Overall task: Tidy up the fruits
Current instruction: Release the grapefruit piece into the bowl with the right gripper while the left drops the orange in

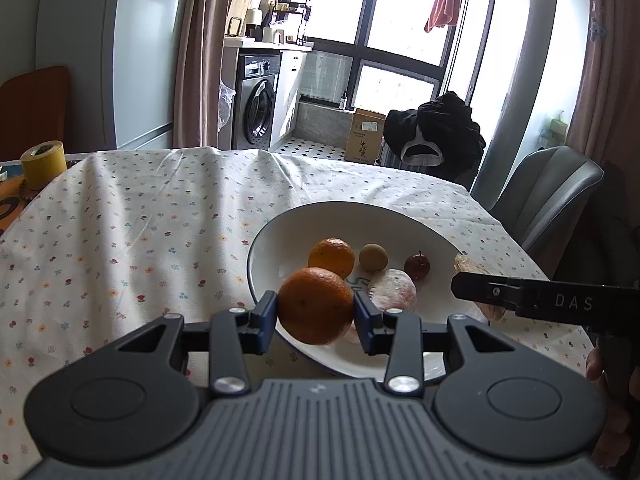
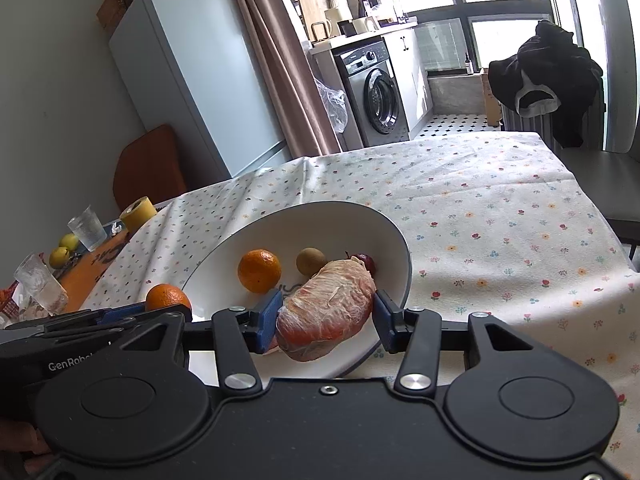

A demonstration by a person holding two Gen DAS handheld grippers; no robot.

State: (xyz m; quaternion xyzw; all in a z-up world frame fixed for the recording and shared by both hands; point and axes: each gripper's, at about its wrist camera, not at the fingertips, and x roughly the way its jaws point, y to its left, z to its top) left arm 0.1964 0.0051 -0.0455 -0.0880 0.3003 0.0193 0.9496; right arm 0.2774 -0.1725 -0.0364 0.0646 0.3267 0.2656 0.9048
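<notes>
My left gripper [image 1: 316, 316] is shut on a large orange [image 1: 315, 305], held over the near rim of the white plate [image 1: 280, 232]. On the plate lie a smaller orange [image 1: 331, 257], a brownish-green round fruit [image 1: 373, 257], a small red fruit [image 1: 417, 266] and a film-wrapped pink fruit [image 1: 394, 290]. My right gripper [image 2: 328, 318] is shut on another film-wrapped pinkish fruit [image 2: 326, 314], over the plate's [image 2: 304, 220] near right part. The left gripper [image 2: 160, 308] with its orange [image 2: 168, 298] shows at the left of the right wrist view.
A flowered cloth [image 1: 140, 220] covers the table. At its left end stand a yellow tape roll [image 2: 138, 213], two glasses [image 2: 87, 227] and two yellow-green fruits [image 2: 68, 242]. A grey chair [image 1: 548, 196] stands by the far right corner.
</notes>
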